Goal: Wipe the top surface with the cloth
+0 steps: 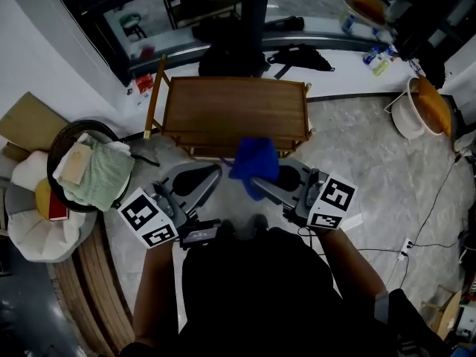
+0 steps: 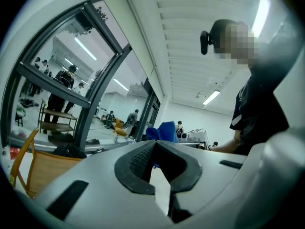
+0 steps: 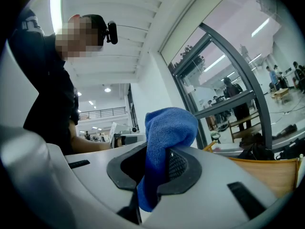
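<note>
A wooden table with a raised rim stands ahead of me on the marble floor. My right gripper is shut on a blue cloth, which bunches up above the jaws, just short of the table's near edge. In the right gripper view the cloth hangs between the pads of the right gripper, with the table to the right. My left gripper is beside it on the left, jaws together and holding nothing. In the left gripper view the cloth shows past the tips.
A dark basket stuffed with green and white cloths sits at the left, cardboard behind it. A white tub stands at the right. Black bags lie behind the table by the glass wall. A cable runs across the floor at right.
</note>
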Available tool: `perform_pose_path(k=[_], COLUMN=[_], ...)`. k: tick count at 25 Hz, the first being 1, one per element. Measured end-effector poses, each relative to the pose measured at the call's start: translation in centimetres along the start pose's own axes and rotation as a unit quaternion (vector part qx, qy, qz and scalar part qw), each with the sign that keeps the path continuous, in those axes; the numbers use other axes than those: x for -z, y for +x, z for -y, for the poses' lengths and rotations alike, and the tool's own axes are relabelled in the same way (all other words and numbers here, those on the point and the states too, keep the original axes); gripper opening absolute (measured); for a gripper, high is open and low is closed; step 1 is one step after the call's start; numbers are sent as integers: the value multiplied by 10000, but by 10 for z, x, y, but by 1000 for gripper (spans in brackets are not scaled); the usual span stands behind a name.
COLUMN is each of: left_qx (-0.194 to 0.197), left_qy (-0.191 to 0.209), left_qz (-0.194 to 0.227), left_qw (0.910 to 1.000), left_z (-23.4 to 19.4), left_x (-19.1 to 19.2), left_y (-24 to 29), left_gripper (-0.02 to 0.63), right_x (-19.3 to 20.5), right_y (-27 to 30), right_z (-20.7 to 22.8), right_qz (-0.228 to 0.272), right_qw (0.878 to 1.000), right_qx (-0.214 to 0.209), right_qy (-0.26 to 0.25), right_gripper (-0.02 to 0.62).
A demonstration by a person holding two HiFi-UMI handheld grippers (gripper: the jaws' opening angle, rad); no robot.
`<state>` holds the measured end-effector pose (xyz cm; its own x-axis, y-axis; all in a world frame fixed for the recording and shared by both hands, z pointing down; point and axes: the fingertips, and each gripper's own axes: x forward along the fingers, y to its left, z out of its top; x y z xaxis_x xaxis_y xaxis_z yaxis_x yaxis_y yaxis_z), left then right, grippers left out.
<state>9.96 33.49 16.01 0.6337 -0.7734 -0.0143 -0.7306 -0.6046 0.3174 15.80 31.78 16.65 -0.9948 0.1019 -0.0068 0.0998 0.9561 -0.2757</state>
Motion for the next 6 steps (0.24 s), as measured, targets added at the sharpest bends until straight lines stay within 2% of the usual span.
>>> perform_pose_path(k=[6], left_qx=[6], left_qy=[-15], left_qz=[-38], left_qw=[10000], left_z=[-1], left_x=[1], left_y=[10], left_gripper=[9], right_x=[-4], right_y=[-6], right_z=[10], right_qz=[9], right_qw=[10000], right_qx=[23], right_qy=[-22], right_gripper=[62])
